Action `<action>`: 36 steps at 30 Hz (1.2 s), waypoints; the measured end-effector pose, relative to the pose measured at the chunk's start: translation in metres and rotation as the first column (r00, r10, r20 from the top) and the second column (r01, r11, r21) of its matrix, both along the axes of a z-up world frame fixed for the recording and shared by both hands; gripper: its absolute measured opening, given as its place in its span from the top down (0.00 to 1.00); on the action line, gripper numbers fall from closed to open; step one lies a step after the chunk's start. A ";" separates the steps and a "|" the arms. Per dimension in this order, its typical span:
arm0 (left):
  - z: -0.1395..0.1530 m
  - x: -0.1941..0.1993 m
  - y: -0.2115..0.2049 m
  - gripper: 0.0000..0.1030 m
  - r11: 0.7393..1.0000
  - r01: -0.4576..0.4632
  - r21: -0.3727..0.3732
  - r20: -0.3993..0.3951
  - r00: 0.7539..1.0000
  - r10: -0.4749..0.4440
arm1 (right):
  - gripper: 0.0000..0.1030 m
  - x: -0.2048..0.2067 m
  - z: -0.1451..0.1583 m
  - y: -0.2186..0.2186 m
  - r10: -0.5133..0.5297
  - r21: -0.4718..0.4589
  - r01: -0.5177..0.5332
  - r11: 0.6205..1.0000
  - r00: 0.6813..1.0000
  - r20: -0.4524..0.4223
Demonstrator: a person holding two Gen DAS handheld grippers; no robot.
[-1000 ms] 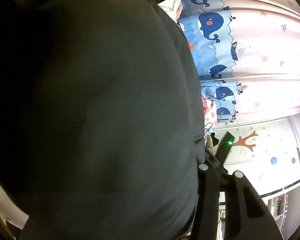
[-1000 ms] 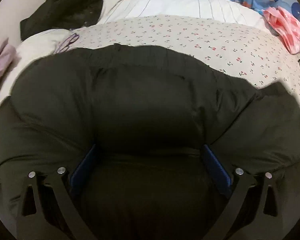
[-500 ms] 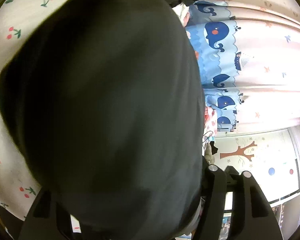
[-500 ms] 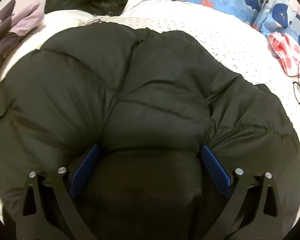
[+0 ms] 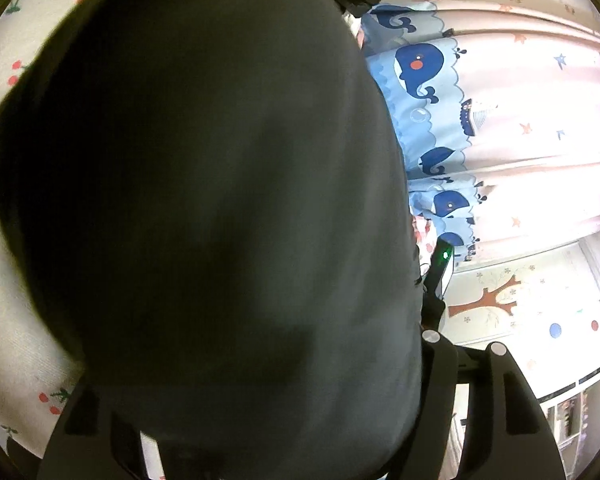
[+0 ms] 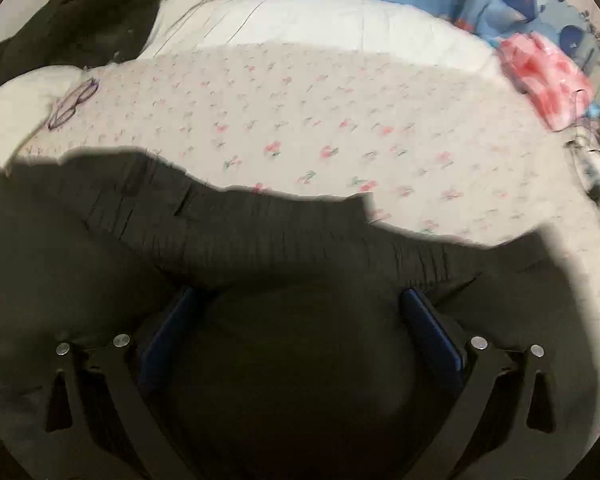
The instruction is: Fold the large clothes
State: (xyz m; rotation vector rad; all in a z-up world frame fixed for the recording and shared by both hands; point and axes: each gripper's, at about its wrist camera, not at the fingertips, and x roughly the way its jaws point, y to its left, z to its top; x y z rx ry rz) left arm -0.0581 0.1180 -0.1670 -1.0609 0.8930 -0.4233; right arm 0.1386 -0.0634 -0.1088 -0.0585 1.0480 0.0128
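The big black puffy jacket [image 6: 260,360] lies on the bed, on the cherry sheet [image 6: 340,120]. It fills the near part of both views. Its crinkly hem edge runs across the middle of the right wrist view, w/ bare sheet beyond it.

The right gripper [image 6: 300,312] sits wide, w/ a fat bulge of jacket between its blue pads [image 6: 428,328]. Both pads touch the puffy cloth on each side, so it looks like a hold on a thick wad — not a thin edge.

The left gripper [image 5: 260,420] is mostly hidden. The jacket covers nearly all of its view. Its jaws have just been opening, and the jacket is between them, but I can't tell if the pads press on it or not.

Other stuff: a dark pile of clothes [image 6: 84,16] at the far corner, a pink cloth [image 6: 548,76] on the far right, and a whale curtain [image 5: 440,92] by the bed.

My guess at the step: laying a folded part down and letting go.

How to do it well, I think:
- Set the cloth down flat before opening, so it does not puff back up.
- Keep edges lined up w/ the hem.
- Pull each gripper out slow & low, so the fold does not drag.
- Press the air out after — puffy coats spring open.
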 end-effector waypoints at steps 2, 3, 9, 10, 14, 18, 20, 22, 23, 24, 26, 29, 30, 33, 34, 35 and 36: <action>-0.001 -0.002 -0.002 0.37 1.000 -0.003 0.017 0.007 1.000 0.002 | 0.06 -0.003 0.001 -0.004 0.021 0.012 -0.021 1.000 1.000 -0.018; -0.001 -0.003 -0.004 0.37 1.000 -0.002 0.028 0.010 1.000 0.001 | 0.06 -0.007 0.005 -0.009 0.032 0.042 -0.030 0.999 0.999 -0.035; 0.000 -0.010 -0.006 0.38 0.999 -0.015 0.041 0.001 1.000 0.015 | 0.06 -0.113 0.075 -0.011 0.123 0.112 -0.139 0.984 0.983 0.139; 0.001 -0.010 -0.006 0.37 0.999 -0.016 0.039 -0.009 1.000 0.017 | 0.06 -0.131 0.078 -0.004 0.154 0.100 -0.170 0.980 0.977 0.150; 0.004 -0.011 -0.009 0.29 0.998 -0.069 0.002 -0.081 0.994 0.069 | 0.06 -0.168 0.029 0.035 0.264 -0.054 -0.260 0.964 0.962 0.068; 0.006 -0.020 -0.020 0.27 0.993 -0.104 0.054 -0.058 0.993 0.107 | 0.06 -0.167 0.027 0.032 0.216 -0.021 -0.216 0.976 0.976 0.036; 0.006 -0.025 -0.019 0.27 0.992 -0.114 0.048 -0.043 0.992 0.116 | 0.06 -0.173 0.034 0.033 0.199 -0.018 -0.199 0.980 0.980 0.012; 0.005 -0.027 -0.019 0.27 0.992 -0.117 0.050 -0.037 0.992 0.119 | 0.06 -0.181 0.041 0.035 0.202 -0.015 -0.202 0.979 0.979 0.016; 0.006 -0.028 -0.019 0.27 0.992 -0.114 0.057 -0.032 0.993 0.116 | 0.06 -0.190 0.048 0.035 0.200 -0.007 -0.200 0.980 0.979 0.036; 0.006 -0.030 -0.020 0.27 0.991 -0.116 0.063 -0.027 0.993 0.117 | 0.06 -0.195 0.048 0.034 0.197 -0.005 -0.197 0.980 0.979 0.043; 0.007 -0.031 -0.022 0.27 0.990 -0.118 0.079 -0.020 0.993 0.120 | 0.06 -0.205 0.039 0.041 0.209 -0.033 -0.209 0.977 0.978 0.004; 0.011 -0.031 -0.035 0.27 0.988 -0.114 0.101 -0.017 0.993 0.116 | 0.06 -0.205 0.041 0.047 0.233 -0.074 -0.236 0.969 0.971 -0.050; 0.013 -0.035 -0.034 0.27 0.988 -0.114 0.101 -0.016 0.993 0.116 | 0.06 -0.204 0.048 0.045 0.214 -0.056 -0.217 0.974 0.975 -0.061; 0.012 -0.020 -0.039 0.27 0.989 -0.115 0.090 -0.013 0.993 0.117 | 0.06 -0.213 0.061 0.045 0.211 -0.034 -0.212 0.977 0.977 -0.037; 0.010 -0.017 -0.025 0.27 0.989 -0.115 0.089 -0.014 0.993 0.117 | 0.06 -0.215 0.055 0.050 0.226 -0.052 -0.229 0.972 0.972 -0.068; 0.011 -0.017 -0.025 0.26 0.990 -0.114 0.089 -0.012 0.993 0.116 | 0.06 -0.220 0.048 0.055 0.238 -0.068 -0.245 0.967 0.967 -0.096; 0.011 -0.017 -0.026 0.25 0.990 -0.111 0.090 -0.010 0.994 0.112 | 0.06 -0.222 0.036 0.062 0.253 -0.108 -0.266 0.958 0.961 -0.115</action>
